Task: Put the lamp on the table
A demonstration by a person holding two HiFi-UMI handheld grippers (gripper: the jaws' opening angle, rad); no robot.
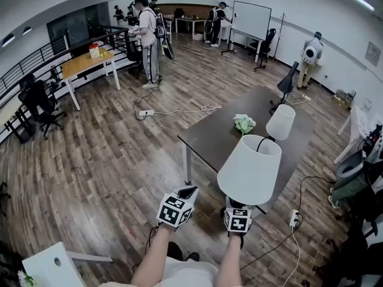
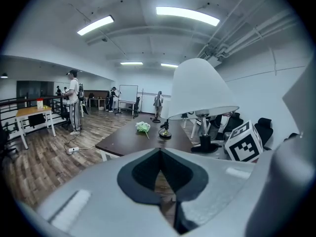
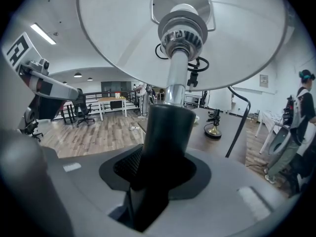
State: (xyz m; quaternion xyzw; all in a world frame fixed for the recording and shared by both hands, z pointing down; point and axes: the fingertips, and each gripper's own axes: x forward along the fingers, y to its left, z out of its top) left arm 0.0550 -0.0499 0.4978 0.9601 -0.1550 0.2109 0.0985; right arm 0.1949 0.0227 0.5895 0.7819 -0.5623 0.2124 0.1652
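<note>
Left tongs: our left gripper (image 2: pixel 161 154) is closed, its dark pads meeting at the tips with nothing caught between them. It hovers just left of the lamp, at the near end of the table.

Right tongs: our right gripper (image 3: pixel 160 176) is clamped on the lamp's black lower stem (image 3: pixel 168 132), which stands upright between its pads.

Lamp: we hold the lamp (image 1: pixel 249 169) upright at the near end of the dark brown table (image 1: pixel 209 139). In the head view its white shade (image 2: pixel 200 90) covers the table's near corner. We cannot tell whether the foot touches the tabletop.

Cord: a black cord (image 3: pixel 240 120) curves down to the right of the stem.

Table: it runs from close in front of us toward the far right, with bare dark top on its left side.

On the table: a second lamp (image 1: pixel 280 122), white-shaded with a brass foot, stands farther along. A bunch of white and green flowers (image 1: pixel 244 124) lies just left of it.

Floor: wood planks. A white power strip (image 1: pixel 145 113) with its cable lies to the far left of the table. Another socket strip (image 1: pixel 293 217) lies near right, beside the table's end.

Room: a light wooden desk (image 1: pixel 87 63) stands far left, and a whiteboard (image 1: pixel 251 18) stands by the far wall. We see a person (image 1: pixel 148 37) standing just right of the desk.
</note>
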